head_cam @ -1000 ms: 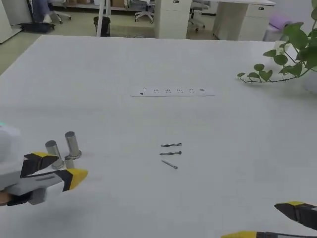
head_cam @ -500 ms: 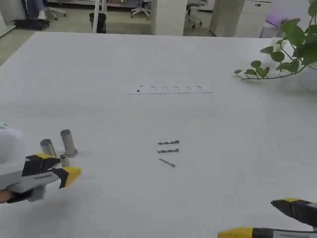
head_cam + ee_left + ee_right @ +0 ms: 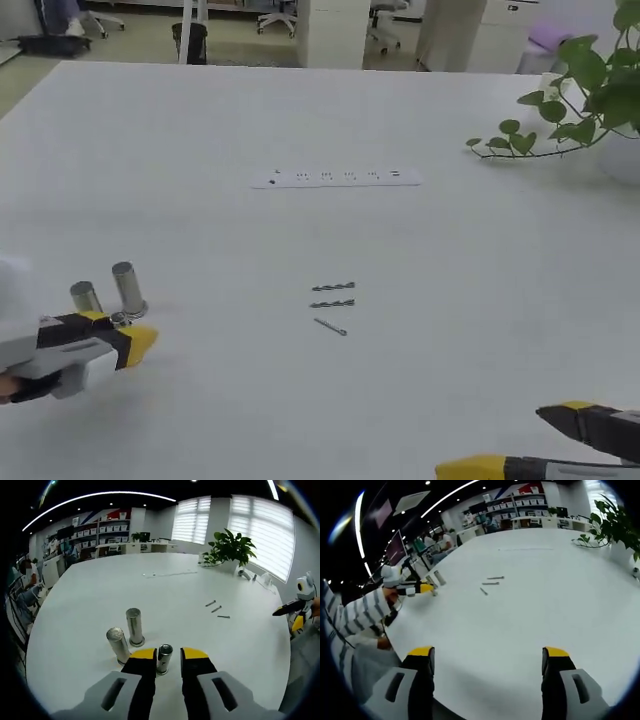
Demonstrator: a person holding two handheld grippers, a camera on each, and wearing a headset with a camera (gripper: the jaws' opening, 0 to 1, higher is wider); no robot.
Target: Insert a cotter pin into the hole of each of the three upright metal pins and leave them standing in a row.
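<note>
Three upright metal pins stand in a cluster at the table's left: a tall one [image 3: 125,285] [image 3: 134,625], a second [image 3: 85,296] [image 3: 118,644], and a short one [image 3: 164,656]. My left gripper [image 3: 120,331] [image 3: 168,652] has its jaws drawn in on either side of the short pin, gripping it at table level. Three cotter pins [image 3: 332,303] [image 3: 216,609] [image 3: 490,583] lie loose at the table's middle. My right gripper [image 3: 520,440] [image 3: 487,655] hovers open and holds nothing near the front right edge, far from the cotter pins.
A white power strip [image 3: 336,178] lies flat beyond the cotter pins. A potted vine [image 3: 570,95] spreads over the far right corner. A person's striped sleeve [image 3: 357,617] holds the left gripper. Bare white tabletop [image 3: 450,300] separates the two grippers.
The left gripper's jaws have narrowed from wide open to tight around the short pin. The head camera has drifted, shifting the whole scene slightly. The right gripper stays open.
</note>
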